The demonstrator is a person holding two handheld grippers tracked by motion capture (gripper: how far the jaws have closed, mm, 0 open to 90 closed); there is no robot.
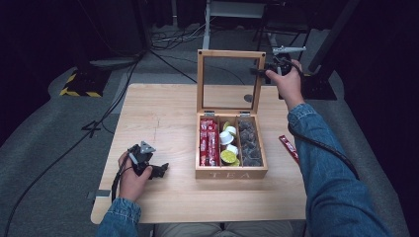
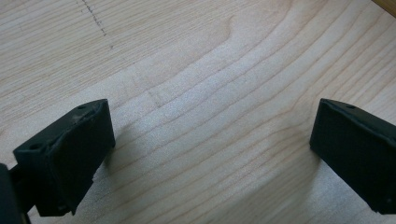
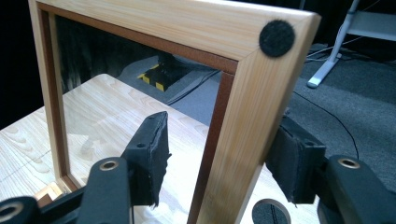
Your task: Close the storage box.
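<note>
While the left claw [image 1: 160,170] rests released, the right claw [image 3: 219,158] straddles the lid frame [image 3: 243,116], unclenched.

the one word that can be read is "tea", in pale capital letters on the front wall of the wooden box [image 1: 231,174], seen in the high view. the red sachets [image 1: 208,142] in the box's left compartment carry some light print, but it is too small to make out. the red packet [image 1: 289,148] lying on the table [image 1: 163,118] to the right of the box is likewise too small to read. the two gripper views show no lettering.
</note>
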